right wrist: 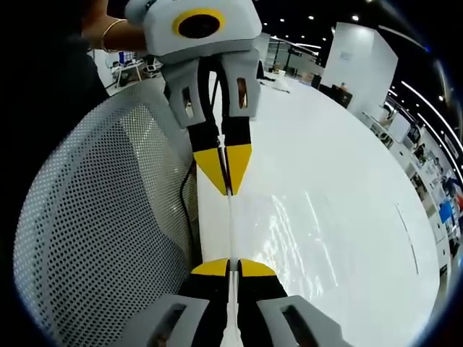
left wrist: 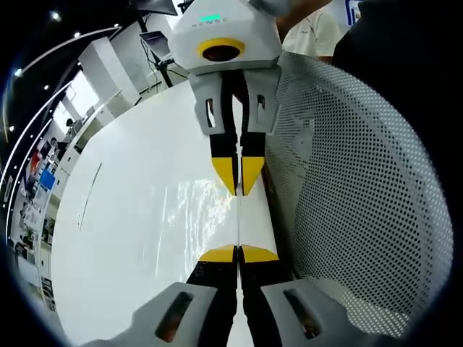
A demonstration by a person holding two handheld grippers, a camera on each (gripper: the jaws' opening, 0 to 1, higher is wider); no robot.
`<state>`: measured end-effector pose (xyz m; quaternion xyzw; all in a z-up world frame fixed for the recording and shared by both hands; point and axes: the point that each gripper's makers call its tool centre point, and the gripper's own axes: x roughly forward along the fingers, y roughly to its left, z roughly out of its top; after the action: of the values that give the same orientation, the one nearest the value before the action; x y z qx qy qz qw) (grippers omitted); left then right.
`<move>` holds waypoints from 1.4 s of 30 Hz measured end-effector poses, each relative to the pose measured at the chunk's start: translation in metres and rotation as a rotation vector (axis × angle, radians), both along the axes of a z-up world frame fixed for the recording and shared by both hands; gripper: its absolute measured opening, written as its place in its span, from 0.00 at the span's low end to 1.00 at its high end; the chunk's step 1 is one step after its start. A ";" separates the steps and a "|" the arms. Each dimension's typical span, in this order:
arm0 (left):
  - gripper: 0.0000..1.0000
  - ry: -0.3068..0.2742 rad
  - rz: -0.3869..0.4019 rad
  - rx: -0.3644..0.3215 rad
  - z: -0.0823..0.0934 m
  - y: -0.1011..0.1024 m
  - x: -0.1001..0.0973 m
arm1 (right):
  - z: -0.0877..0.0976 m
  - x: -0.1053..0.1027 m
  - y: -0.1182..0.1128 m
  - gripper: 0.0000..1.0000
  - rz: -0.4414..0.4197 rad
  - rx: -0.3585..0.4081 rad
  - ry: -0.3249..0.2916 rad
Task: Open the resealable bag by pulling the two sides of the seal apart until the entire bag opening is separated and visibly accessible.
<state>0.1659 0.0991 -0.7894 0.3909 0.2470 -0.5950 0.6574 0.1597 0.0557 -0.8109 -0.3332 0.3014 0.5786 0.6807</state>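
In the left gripper view, a shelf unit is standing at the far left, past the white table that is spreading across the middle. A perforated white chair back is curving up along the right, close against the table edge and crowding the space beside the jaws. A person in a white shirt is showing at the top, behind the chair.

The left gripper is rising from the bottom with its yellow tips pressed together, pinching the near end of the bag. The right gripper is coming down from the top, facing it, its tips likewise clamped together on the far end. The bag is clear and seen edge-on, so it is reading only as a thin pale strip over the table, its long axis running straight from one pair of tips to the other; a faint glare left of that line is hinting at the film.

In the right gripper view, the chair back is filling the left, with a dark cable hanging between it and the table. The right gripper is holding the bag closed-jawed at the bottom, the left gripper gripping it above. Whether the seal is parted cannot be told
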 end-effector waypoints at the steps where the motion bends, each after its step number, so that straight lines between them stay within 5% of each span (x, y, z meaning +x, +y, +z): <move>1: 0.00 0.000 0.000 0.000 0.000 0.000 0.000 | 0.000 0.000 -0.001 0.00 -0.002 0.000 0.000; 42: 0.00 0.012 0.013 0.029 -0.004 0.015 -0.002 | -0.012 -0.003 -0.029 0.00 -0.021 -0.059 0.006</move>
<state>0.1643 0.1137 -0.7939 0.3950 0.2621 -0.5897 0.6539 0.1565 0.0263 -0.8226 -0.3485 0.3239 0.5630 0.6758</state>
